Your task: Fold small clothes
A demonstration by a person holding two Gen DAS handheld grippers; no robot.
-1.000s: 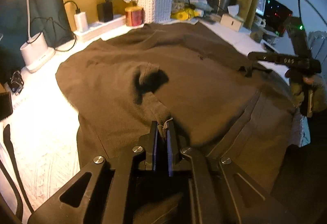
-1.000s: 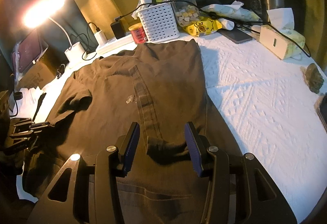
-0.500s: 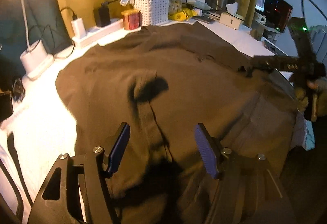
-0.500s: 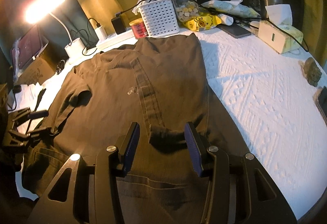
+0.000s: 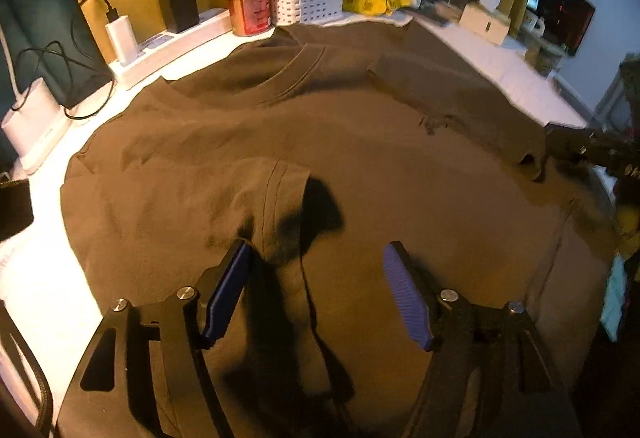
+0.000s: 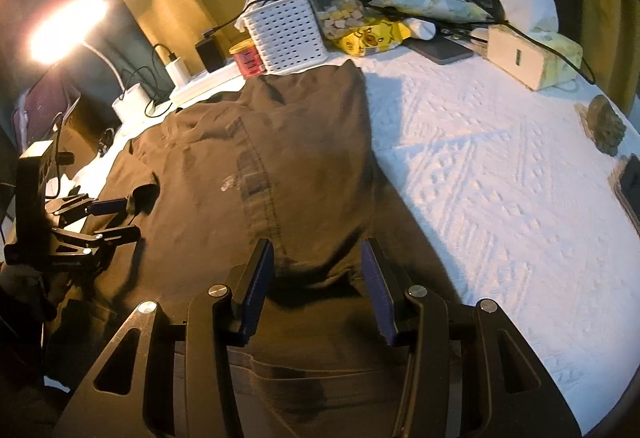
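1. Brown shirt (image 5: pixel 360 166) lies spread on the white cloth (image 6: pixel 480 166) — both sleeves folded in over the body, collar toward the far clutter.
2. The left gripper (image 5: pixel 316 286) has just been opening; its jaws stand apart above the folded left sleeve (image 5: pixel 280 198), nothing pinched between the pads.
3. The right gripper (image 6: pixel 316 286) hovers over the near hem — jaws apart, pads not pressing the fabric.
4. A white basket (image 6: pixel 286 34) and red tin (image 5: pixel 249 10) stand at the far edge, just beyond the collar.
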